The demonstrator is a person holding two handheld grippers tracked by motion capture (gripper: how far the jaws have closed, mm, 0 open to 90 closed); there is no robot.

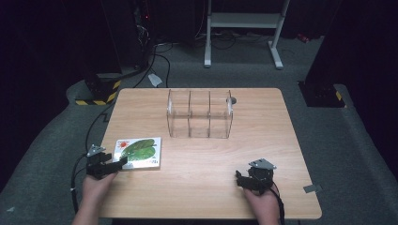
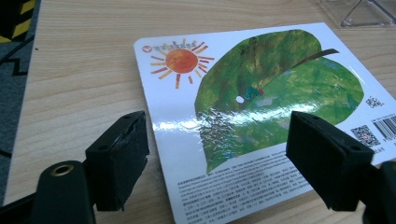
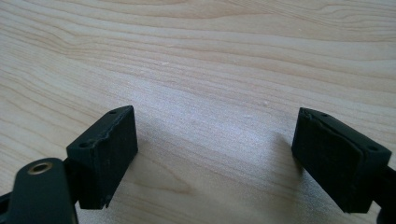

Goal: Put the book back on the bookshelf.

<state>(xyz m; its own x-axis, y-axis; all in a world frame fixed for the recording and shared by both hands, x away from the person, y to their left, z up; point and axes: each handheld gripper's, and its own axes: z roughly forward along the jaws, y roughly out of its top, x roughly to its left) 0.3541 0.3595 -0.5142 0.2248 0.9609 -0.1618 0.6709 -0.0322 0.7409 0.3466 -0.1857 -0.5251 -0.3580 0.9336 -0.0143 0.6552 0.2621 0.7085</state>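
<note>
At the table's [image 1: 202, 154] near left corner, a picture book [image 1: 139, 153] with a green leaf and sun was laid flat. The left gripper [image 1: 123, 161] was held wide over its near edge, perhaps not touching it. The right gripper [image 1: 240, 179] was held wide above bare wood. A clear divided organizer [image 1: 200, 114] was set farther back.

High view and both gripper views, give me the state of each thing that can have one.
Book: flat on the table, closed, back cover up.
Clear organizer: upright, compartments empty.
Left gripper: open, jaws straddling the book's near corner.
Right gripper: open, over bare table.
</note>
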